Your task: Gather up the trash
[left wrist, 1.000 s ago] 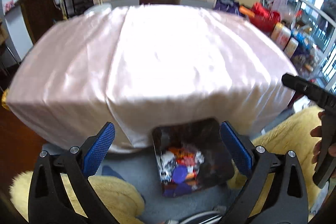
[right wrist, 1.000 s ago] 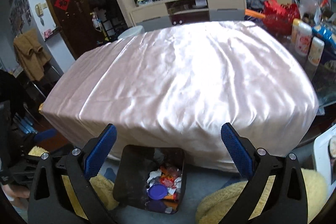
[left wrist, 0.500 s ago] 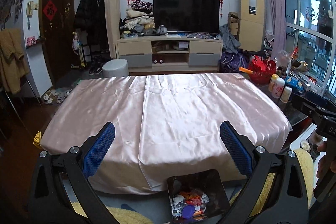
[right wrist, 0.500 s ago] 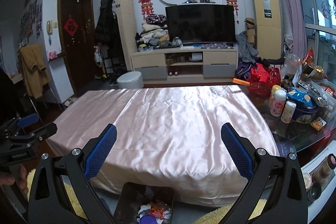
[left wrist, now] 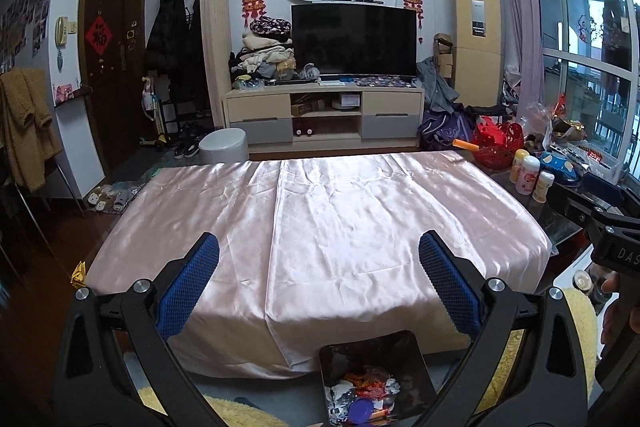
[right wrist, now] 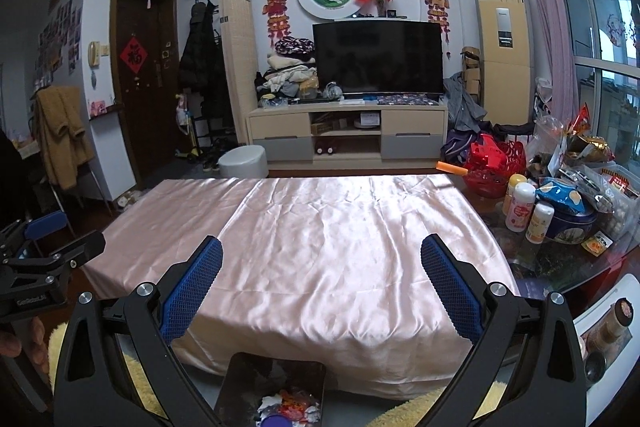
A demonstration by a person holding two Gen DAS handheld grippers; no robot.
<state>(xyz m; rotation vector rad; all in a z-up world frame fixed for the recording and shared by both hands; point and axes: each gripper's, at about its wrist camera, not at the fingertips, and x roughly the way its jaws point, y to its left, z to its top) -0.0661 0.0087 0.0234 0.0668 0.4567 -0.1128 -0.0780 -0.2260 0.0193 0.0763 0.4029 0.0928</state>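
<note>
Two grippers, both raised level and looking across a table draped in pink satin cloth. Left gripper: blue-padded fingers spread wide, nothing between them. Right gripper: likewise released, pads far apart, empty. Trash bin, dark and square, sits on the floor against the near edge of the table, directly below the grippers; in the left view it lies low and right of centre, in the right view low and left of centre. Bin holds the trash: crumpled white paper, red and orange wrappers, a round purple lid. Cloth surface bare, creased down its length. Beyond the far edge, a television on a low cabinet. Right of the cloth, uncovered tabletop crowded with white and yellow bottles, a blue tin and snack bags. Yellow fleece cushions flank the bin. A hand grips the left gripper's handle at the right view's left margin.
</note>
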